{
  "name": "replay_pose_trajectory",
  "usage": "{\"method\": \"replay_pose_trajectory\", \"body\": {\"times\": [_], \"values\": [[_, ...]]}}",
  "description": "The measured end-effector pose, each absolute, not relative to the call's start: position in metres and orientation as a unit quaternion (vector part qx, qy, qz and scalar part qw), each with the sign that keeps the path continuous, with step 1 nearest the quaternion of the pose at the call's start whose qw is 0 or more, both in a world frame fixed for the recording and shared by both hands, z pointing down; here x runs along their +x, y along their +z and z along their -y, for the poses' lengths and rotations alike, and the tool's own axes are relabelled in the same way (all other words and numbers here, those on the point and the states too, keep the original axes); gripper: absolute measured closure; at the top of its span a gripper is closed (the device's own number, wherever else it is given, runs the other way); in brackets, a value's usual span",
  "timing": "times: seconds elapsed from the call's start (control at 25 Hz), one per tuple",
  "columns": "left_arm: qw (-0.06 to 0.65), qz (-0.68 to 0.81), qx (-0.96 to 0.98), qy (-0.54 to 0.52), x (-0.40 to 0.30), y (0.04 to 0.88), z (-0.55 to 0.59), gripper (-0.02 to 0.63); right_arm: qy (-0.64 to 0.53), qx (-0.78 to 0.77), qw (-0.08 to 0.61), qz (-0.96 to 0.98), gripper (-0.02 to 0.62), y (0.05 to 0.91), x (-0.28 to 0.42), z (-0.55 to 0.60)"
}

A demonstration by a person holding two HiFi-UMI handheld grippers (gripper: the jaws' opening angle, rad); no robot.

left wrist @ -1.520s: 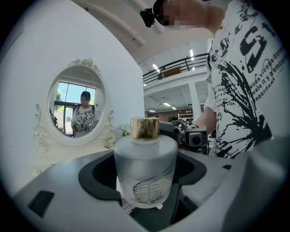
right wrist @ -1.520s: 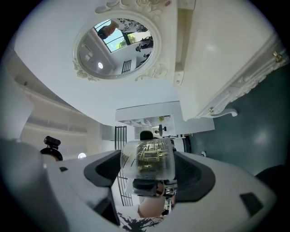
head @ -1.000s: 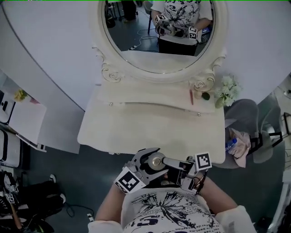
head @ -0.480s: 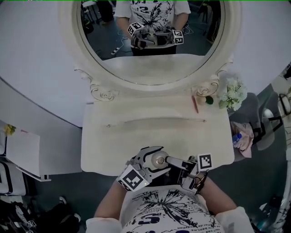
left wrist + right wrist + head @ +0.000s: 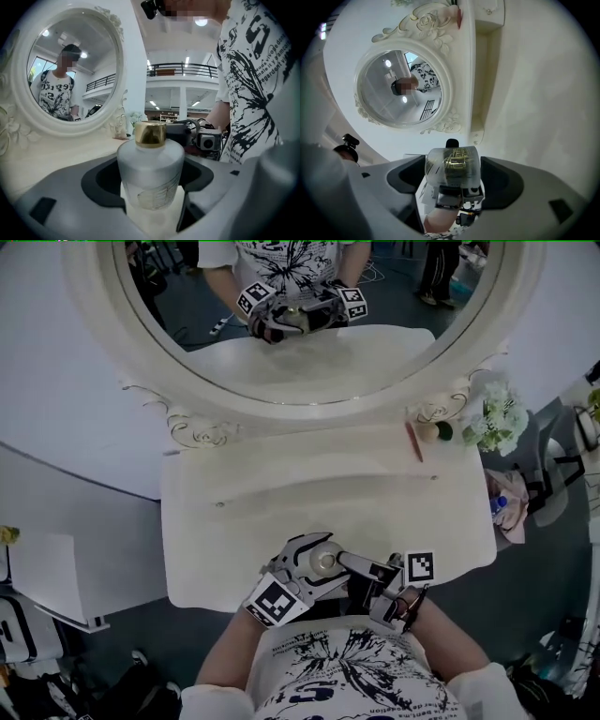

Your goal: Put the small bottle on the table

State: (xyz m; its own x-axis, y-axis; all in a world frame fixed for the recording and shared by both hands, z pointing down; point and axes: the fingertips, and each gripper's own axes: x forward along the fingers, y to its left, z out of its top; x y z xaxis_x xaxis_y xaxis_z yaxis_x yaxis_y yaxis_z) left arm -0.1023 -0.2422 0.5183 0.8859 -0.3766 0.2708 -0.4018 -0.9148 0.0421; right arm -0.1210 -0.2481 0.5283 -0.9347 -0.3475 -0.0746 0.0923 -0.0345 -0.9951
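Left gripper (image 5: 322,562), right gripper (image 5: 347,568) now overlap bench (image 5: 234,521) front edge (mirror (image 5: 309,352) looms closer); fingers (image 5: 506,180) of both grasp small bottle (image 5: 150,173).

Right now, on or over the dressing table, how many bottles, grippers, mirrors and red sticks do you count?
small bottle: 1, between the jaws of both grippers
grippers: 2, the left gripper and the right gripper
mirror: 1
red stick: 1, at the back right of the table
Total: 5
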Motion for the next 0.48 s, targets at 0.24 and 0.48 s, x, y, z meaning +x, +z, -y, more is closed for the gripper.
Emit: {"method": "replay_pose_trajectory", "body": {"times": [0.24, 0.48], "values": [[0.072, 0.213, 0.961, 0.162, -0.112, 0.566, 0.256, 0.255, -0.668, -0.154, 0.099, -0.721, 0.232, 0.564, -0.122, 0.27], [0.085, 0.206, 0.954, 0.199, -0.113, 0.607, 0.26, 0.255, -0.688, -0.179, 0.073, -0.699, 0.241, 0.603, -0.117, 0.272]]}}
